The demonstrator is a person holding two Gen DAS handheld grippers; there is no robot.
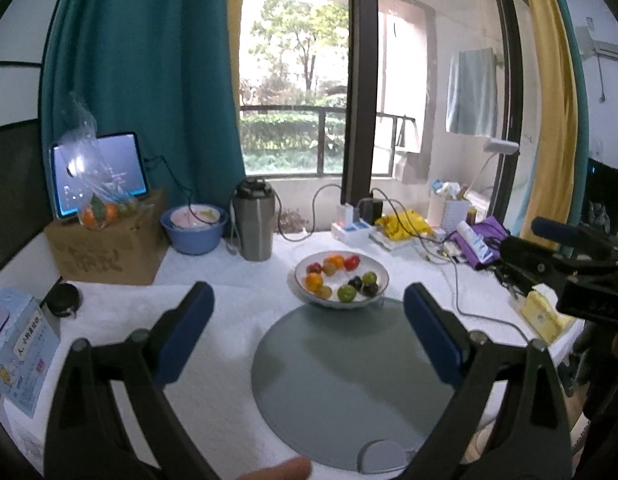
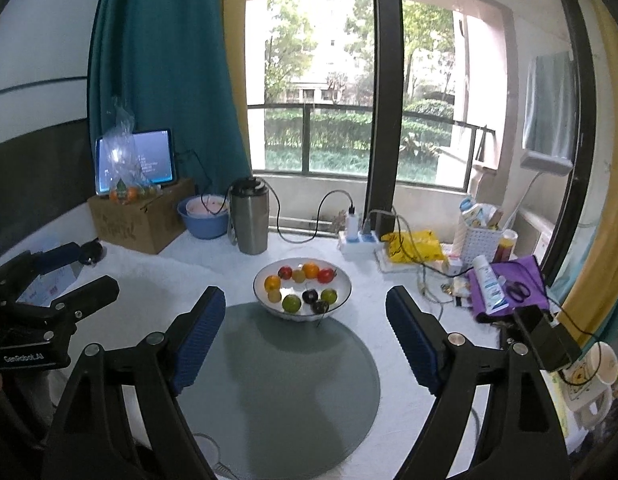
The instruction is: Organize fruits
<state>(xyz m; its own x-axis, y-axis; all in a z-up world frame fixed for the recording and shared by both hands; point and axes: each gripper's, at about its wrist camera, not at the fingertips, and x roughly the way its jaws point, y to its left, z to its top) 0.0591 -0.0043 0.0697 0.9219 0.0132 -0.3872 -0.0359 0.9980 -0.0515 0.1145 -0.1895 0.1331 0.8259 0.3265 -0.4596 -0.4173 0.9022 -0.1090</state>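
Both hand-held grippers, left [image 1: 309, 320] and right [image 2: 305, 320], are standing wide, empty | we are facing bowl [image 2: 265, 296] ahead | fruits [image 2: 293, 303] gathered inside for tidiness.

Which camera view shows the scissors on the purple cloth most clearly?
The right wrist view: the scissors lie in plain sight on the purple cloth. In the left wrist view the cloth shows, but the right gripper hides where they lie.

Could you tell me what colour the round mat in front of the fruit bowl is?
Grey-green round mat, seen best from the right wrist.
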